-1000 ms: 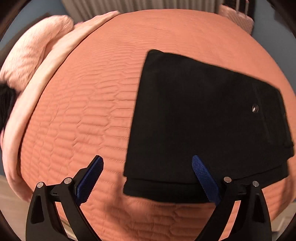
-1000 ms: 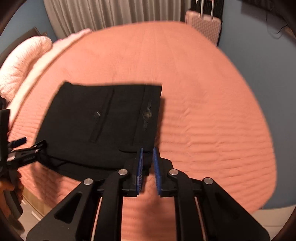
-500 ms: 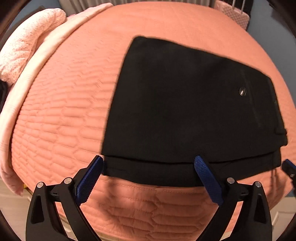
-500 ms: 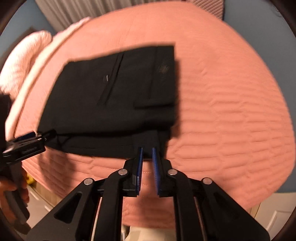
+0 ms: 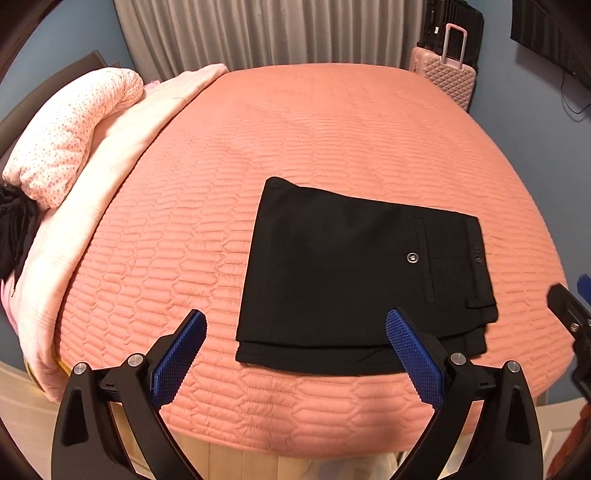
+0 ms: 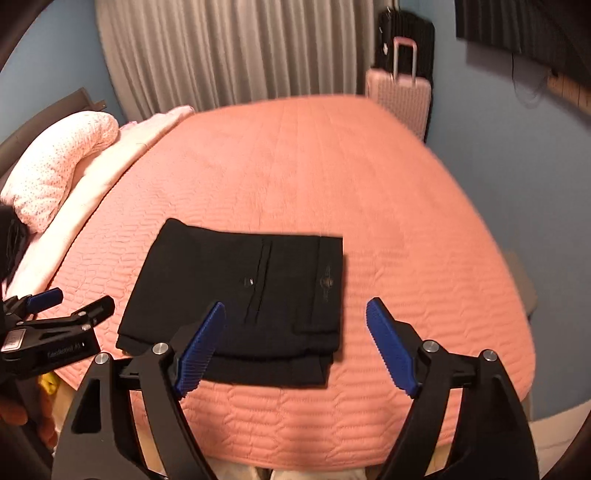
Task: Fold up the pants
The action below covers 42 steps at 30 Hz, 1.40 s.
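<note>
The black pants [image 5: 354, 273] lie folded into a flat rectangle near the front edge of the salmon quilted bed [image 5: 314, 122], waistband and button to the right. They also show in the right wrist view [image 6: 236, 295]. My left gripper [image 5: 295, 350] is open and empty, held back from the bed's front edge, in front of the pants. My right gripper [image 6: 295, 343] is open and empty, also back from the edge and apart from the pants. The left gripper shows at the left of the right wrist view [image 6: 70, 310].
A pink pillow [image 5: 70, 136] and pale pink blanket [image 5: 107, 177] lie along the bed's left side. A pink suitcase [image 5: 447, 74] stands at the far right corner by grey curtains [image 5: 258, 33]. Blue walls surround the bed.
Both grippers have pulled back and up from the bed. The right gripper, shut before, has opened. The pants lie where they were.
</note>
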{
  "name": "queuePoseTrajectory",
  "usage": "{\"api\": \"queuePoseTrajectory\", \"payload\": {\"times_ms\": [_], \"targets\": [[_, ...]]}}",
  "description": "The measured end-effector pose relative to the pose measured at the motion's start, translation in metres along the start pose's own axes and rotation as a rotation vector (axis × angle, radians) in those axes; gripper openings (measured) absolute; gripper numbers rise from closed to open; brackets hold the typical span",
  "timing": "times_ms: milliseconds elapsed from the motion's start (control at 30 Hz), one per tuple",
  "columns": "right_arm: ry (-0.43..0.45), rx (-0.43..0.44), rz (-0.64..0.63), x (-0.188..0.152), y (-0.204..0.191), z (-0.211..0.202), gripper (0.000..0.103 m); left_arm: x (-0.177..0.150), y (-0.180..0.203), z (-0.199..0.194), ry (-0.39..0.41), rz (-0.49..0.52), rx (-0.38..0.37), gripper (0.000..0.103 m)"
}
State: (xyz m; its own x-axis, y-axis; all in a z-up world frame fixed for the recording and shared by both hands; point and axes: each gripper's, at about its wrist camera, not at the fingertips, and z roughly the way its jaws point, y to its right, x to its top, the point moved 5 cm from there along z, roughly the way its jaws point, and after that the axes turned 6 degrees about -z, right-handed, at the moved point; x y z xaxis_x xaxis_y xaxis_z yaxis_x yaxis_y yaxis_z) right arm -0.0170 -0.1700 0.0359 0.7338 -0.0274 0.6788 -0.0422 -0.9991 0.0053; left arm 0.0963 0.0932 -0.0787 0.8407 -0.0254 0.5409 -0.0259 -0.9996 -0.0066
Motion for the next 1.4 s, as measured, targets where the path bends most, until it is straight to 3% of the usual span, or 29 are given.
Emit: {"api": "queuePoseTrajectory", "payload": {"times_ms": [167, 667, 1400], "targets": [[0.012, -0.015, -0.026, 0.003, -0.008, -0.01, 0.091, -0.007, 0.008, -0.018, -0.015, 0.004, -0.031, 0.097], [0.003, -0.034, 0.008, -0.021, 0.002, -0.024, 0.093, -0.029, 0.017, -0.03, -0.028, -0.008, -0.085, 0.097], [-0.005, -0.033, -0.033, -0.021, -0.024, -0.018, 0.094, -0.025, 0.003, -0.014, -0.003, 0.041, -0.018, 0.097]]}}
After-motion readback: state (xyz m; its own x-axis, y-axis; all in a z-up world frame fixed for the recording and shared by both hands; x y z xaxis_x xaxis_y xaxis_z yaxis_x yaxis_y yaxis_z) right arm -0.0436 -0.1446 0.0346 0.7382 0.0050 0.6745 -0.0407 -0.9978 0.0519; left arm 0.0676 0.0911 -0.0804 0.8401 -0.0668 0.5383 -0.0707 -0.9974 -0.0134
